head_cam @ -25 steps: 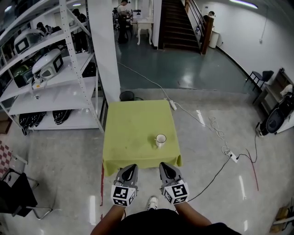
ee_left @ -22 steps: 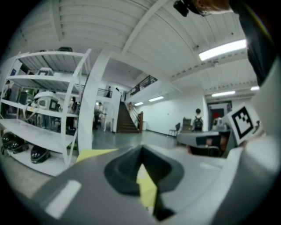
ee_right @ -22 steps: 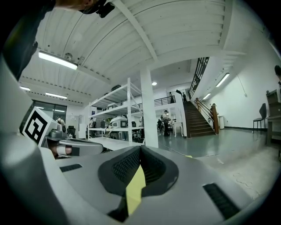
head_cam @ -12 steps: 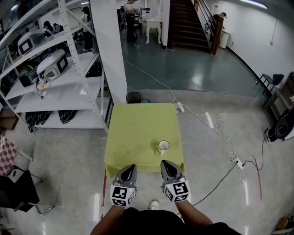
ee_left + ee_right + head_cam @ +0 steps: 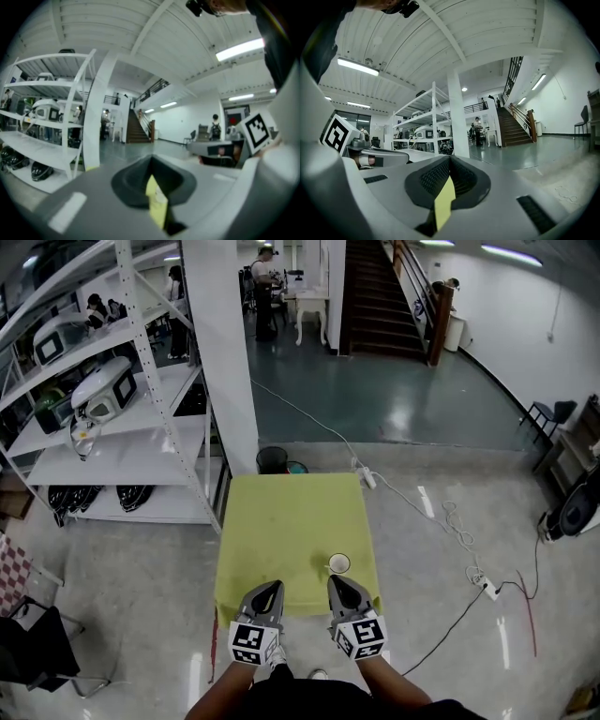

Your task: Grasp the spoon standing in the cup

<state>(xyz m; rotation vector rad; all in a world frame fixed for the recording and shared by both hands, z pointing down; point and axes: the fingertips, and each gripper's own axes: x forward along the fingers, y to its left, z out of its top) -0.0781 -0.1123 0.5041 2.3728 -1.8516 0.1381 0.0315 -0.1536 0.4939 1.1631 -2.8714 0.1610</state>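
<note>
We are holding left gripper (image 5: pixel 271 587), right gripper (image 5: pixel 336 582) closed, empty, short of cup (image 5: pixel 338 564) on counter (image 5: pixel 281 521); next opening right for spoon.

The left gripper (image 5: pixel 271 587) and right gripper (image 5: pixel 334 581) are grey wedges with black-lined fingers (image 5: pixel 265 598), black-and-white marker cubes (image 5: pixel 248 641) at 6 o'clock.

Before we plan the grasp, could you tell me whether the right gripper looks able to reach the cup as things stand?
Probably yes: the cup stands on the table just ahead of the right gripper, with nothing between them. Its jaws are shut, though, so they must open first.
</note>
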